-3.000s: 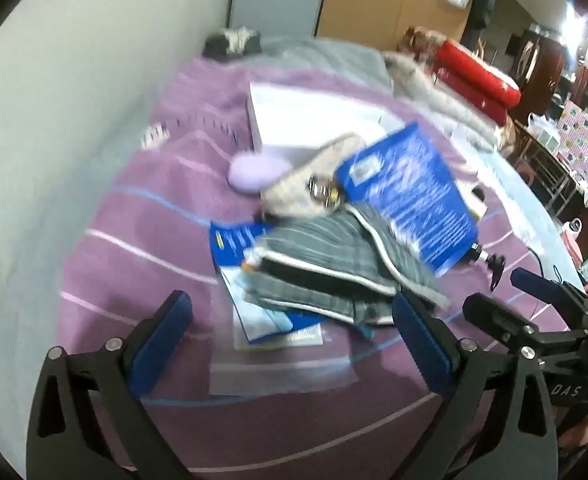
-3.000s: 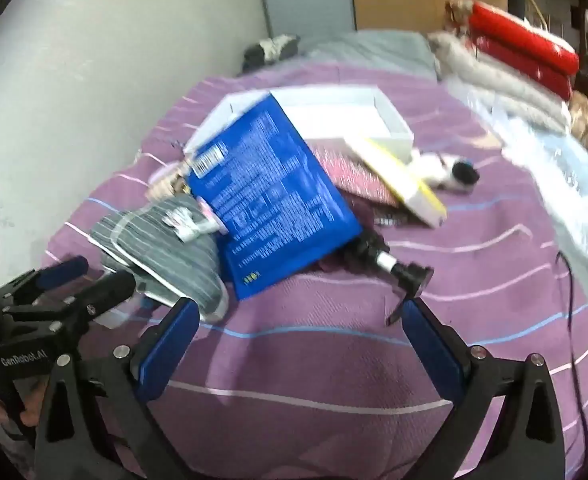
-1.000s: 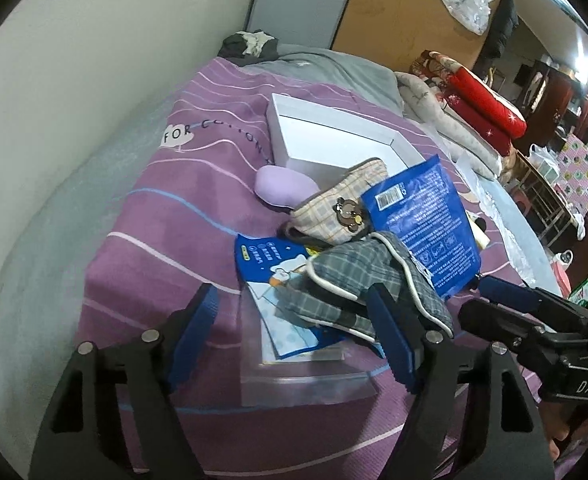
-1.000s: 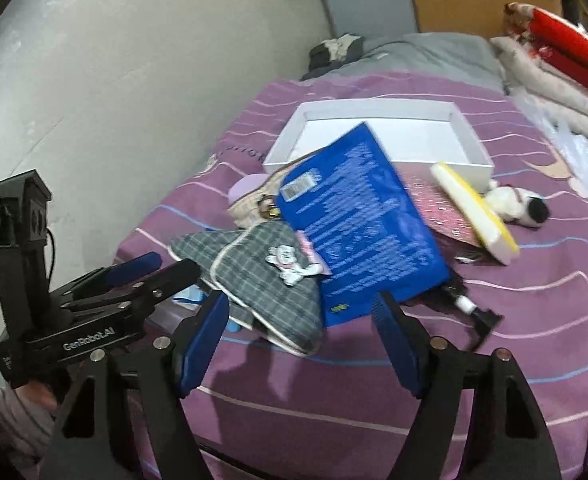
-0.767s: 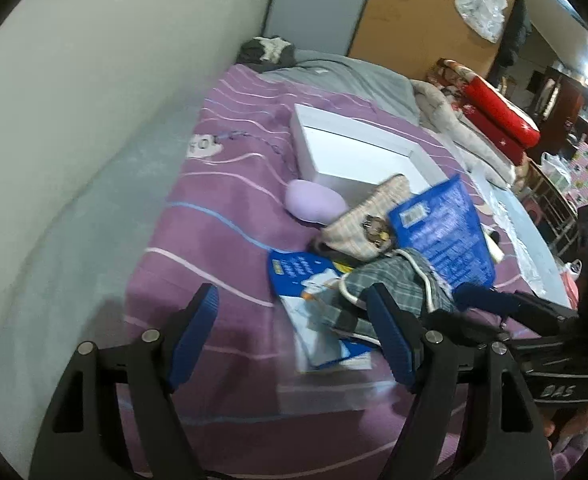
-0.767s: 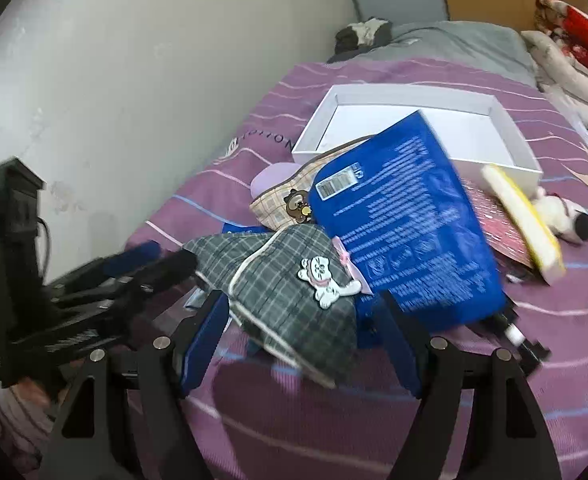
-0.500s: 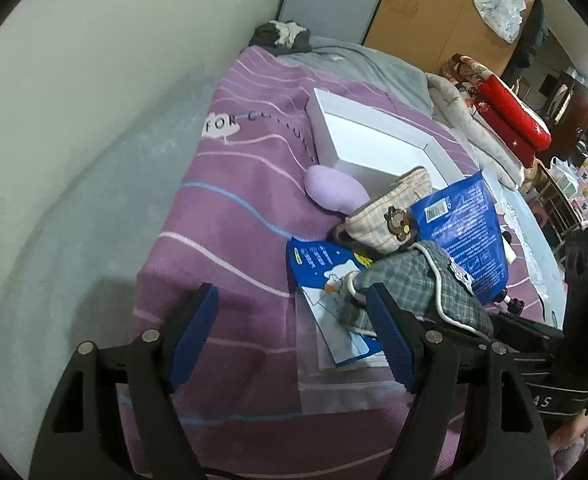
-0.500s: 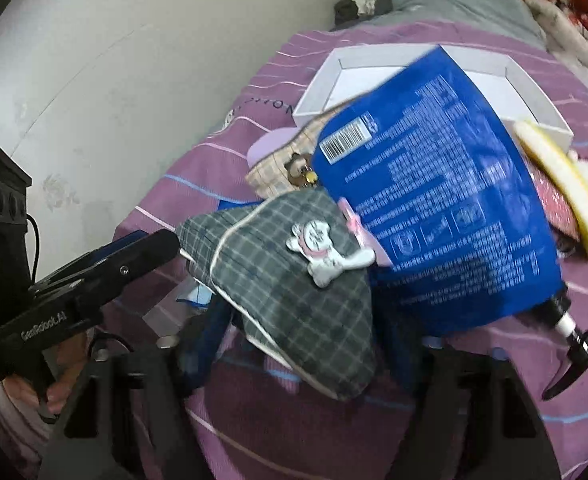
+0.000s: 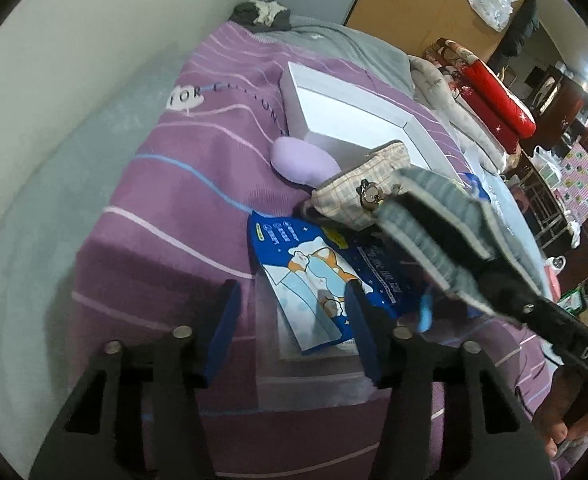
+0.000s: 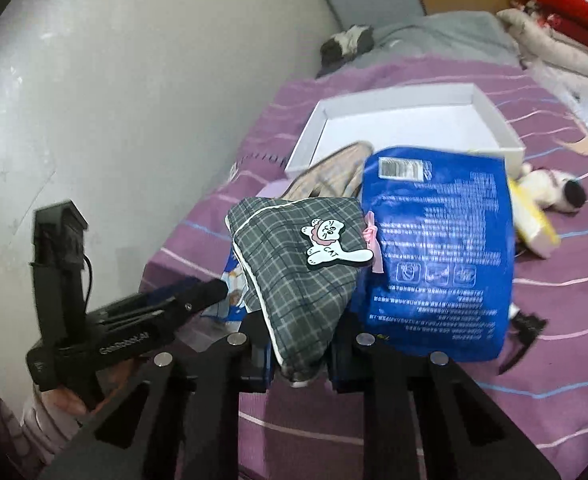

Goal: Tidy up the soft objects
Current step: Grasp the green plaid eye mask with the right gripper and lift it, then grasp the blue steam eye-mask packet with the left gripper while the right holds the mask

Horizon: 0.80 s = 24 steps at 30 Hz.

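A grey plaid pouch [image 10: 302, 276] with a white cat badge is pinched at its near corner by my right gripper [image 10: 301, 360], whose jaws are still closing on it. From the left wrist view the same pouch [image 9: 450, 232] hangs raised over the pile. My left gripper [image 9: 292, 332] hovers over a blue cartoon packet [image 9: 314, 272] and a clear plastic bag [image 9: 310, 384]. Its jaws are closing, and the pads touch neither. A white open box [image 10: 398, 120] sits on the purple striped bedspread [image 9: 182, 200], behind a beige checked pouch [image 9: 358, 196].
A big blue package [image 10: 438, 256] leans beside the plaid pouch. A lilac soft lump [image 9: 302, 160], a white plush toy [image 10: 554, 188], a yellow-edged pad [image 10: 532, 220] and a black pump [image 10: 526, 328] lie around. The wall runs along the left; folded blankets [image 9: 498, 96] lie far right.
The right jaws have narrowed onto the plaid pouch and its near corner is now lifted. The left jaws have narrowed too, with the left hand nearly still.
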### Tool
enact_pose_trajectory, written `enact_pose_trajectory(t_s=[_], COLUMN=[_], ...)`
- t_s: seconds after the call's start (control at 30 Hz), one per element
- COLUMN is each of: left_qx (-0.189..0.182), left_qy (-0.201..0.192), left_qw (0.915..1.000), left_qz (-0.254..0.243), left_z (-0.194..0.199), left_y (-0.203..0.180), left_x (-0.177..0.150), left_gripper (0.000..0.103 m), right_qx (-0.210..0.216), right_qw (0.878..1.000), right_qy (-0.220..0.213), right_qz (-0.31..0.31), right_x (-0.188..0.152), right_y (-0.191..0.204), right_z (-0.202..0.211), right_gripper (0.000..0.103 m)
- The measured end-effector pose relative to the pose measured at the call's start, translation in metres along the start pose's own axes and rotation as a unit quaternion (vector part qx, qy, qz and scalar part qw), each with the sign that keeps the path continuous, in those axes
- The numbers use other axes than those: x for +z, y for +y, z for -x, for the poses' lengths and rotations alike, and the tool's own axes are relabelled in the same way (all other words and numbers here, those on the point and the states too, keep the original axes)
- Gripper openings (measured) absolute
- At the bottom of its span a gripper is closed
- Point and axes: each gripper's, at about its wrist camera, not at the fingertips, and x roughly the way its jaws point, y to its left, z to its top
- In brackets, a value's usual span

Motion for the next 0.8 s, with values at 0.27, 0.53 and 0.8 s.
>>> enact_pose_trajectory(t_s=[0.27, 0.53, 0.8], left_qx=[-0.031, -0.039, -0.02], left_qy=[0.012, 0.064, 0.058], left_qw=[0.9991, 0.997, 0.998], left_qz=[0.024, 0.021, 0.016], left_z=[0.008, -0.007, -0.015], left_y=[0.006, -0.005, -0.016], left_x=[-0.002, -0.007, 0.004], left_gripper=[0.036, 0.036, 0.03], right_qx=[-0.005, 0.004, 0.008], right_qw=[1.0, 1.0, 1.0], right_qy=[-0.025, -0.024, -0.027], right_qz=[-0.004, -0.008, -0.01], right_x=[-0.002, 0.001, 0.001], right_y=[-0.001, -0.005, -0.006], right_z=[0.017, 0.012, 0.012], right_gripper=[0.018, 0.018, 0.018])
